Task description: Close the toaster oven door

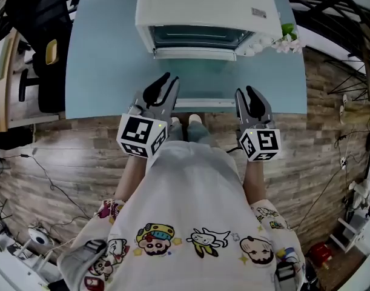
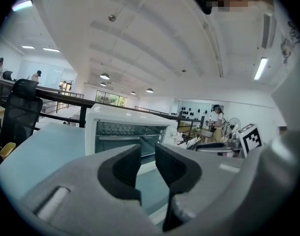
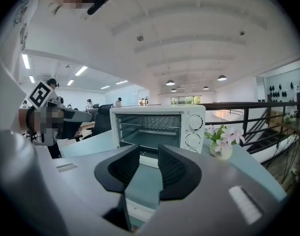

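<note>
Door (image 1: pixel 195 41) hangs open, so closing remains; left tool (image 1: pixel 170 82) and right tool (image 1: pixel 246 93), jaws apart and empty, sit short of it.

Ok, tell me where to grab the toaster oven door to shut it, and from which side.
Take the door by its free white front edge, which faces you: it lies open, folded down and out from the toaster oven. Come from the front, probably with the right gripper, whose jaws stand apart and empty. Slip under that edge and swing it up.
</note>
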The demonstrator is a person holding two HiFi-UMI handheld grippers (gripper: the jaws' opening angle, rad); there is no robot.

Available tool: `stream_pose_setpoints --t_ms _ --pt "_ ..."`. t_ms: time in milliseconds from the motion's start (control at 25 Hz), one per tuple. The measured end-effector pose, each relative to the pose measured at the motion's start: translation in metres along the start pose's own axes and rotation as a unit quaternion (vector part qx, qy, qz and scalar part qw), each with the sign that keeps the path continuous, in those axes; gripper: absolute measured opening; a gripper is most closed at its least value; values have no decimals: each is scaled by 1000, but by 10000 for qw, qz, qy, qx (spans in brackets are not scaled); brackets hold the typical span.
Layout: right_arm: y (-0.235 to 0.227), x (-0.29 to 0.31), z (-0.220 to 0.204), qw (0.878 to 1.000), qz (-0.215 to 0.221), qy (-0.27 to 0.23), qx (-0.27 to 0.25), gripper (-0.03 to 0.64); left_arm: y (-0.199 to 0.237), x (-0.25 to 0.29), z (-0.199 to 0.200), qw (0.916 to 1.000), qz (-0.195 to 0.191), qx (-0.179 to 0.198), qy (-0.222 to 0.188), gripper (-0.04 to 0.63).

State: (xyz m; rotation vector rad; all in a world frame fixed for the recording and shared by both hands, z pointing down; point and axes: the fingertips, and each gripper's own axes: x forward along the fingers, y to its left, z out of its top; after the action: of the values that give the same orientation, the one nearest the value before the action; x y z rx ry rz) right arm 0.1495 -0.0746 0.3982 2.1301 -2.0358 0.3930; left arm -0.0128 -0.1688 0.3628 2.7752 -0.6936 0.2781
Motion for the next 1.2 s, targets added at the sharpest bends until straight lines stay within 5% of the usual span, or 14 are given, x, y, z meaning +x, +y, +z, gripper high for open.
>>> stream_pose_setpoints --t_ms 1200 --pt "-10 -28 -111 9905 -587 925 834 126 -44 24 -55 9942 -840 3 675 81"
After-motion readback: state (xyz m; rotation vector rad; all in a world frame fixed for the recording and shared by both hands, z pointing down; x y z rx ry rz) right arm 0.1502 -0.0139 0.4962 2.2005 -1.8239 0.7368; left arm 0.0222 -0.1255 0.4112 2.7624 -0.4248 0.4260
